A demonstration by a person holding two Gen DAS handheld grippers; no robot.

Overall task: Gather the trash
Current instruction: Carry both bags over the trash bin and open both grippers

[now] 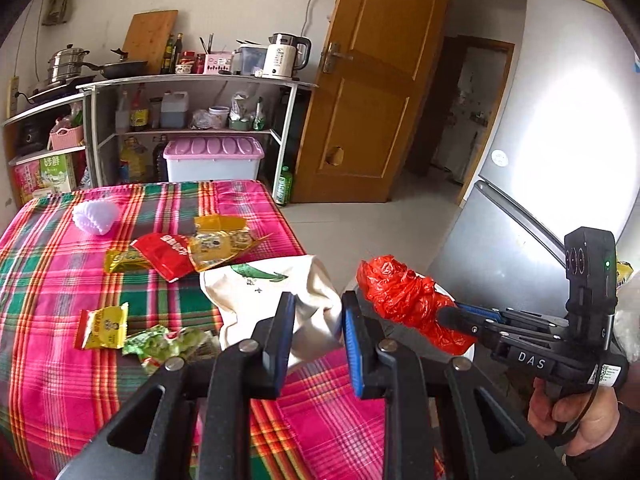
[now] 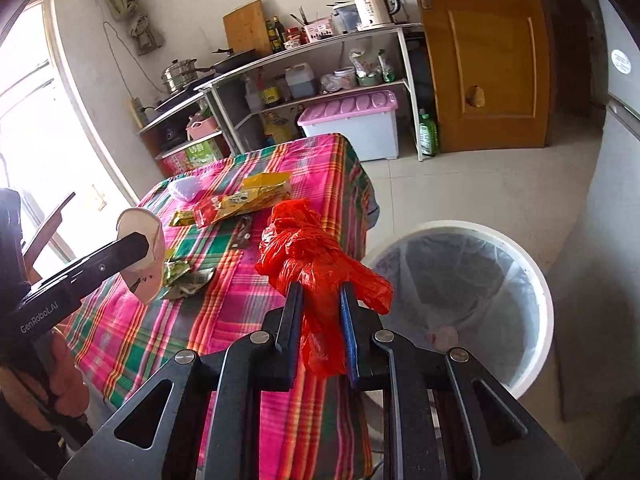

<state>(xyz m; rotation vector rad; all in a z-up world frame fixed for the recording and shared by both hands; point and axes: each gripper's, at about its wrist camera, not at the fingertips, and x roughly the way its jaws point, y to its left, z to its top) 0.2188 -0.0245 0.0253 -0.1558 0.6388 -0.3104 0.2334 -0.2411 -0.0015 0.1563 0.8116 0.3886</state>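
My right gripper (image 2: 320, 292) is shut on a crumpled red plastic bag (image 2: 304, 248), held in the air just off the table's right edge; the left wrist view shows the bag (image 1: 404, 296) and that gripper (image 1: 446, 314) from the side. A white bin (image 2: 536, 280) with a clear liner stands on the floor below and to the right. My left gripper (image 1: 316, 312) is shut on a cream cloth bag (image 1: 256, 284) with a green print, lifted over the plaid table (image 1: 60, 280). Red and yellow wrappers (image 1: 172, 254), a yellow packet (image 1: 104, 326) and green wrappers (image 1: 160, 344) lie on the cloth.
A pale foam fruit net (image 1: 96, 216) lies at the table's far side. Behind stand a metal shelf (image 1: 192, 80) with cookware, a pink-lidded box (image 1: 214, 158) and a green bottle (image 1: 283, 186). A wooden door (image 1: 372, 100) and grey fridge (image 1: 560, 140) flank the tiled floor at right.
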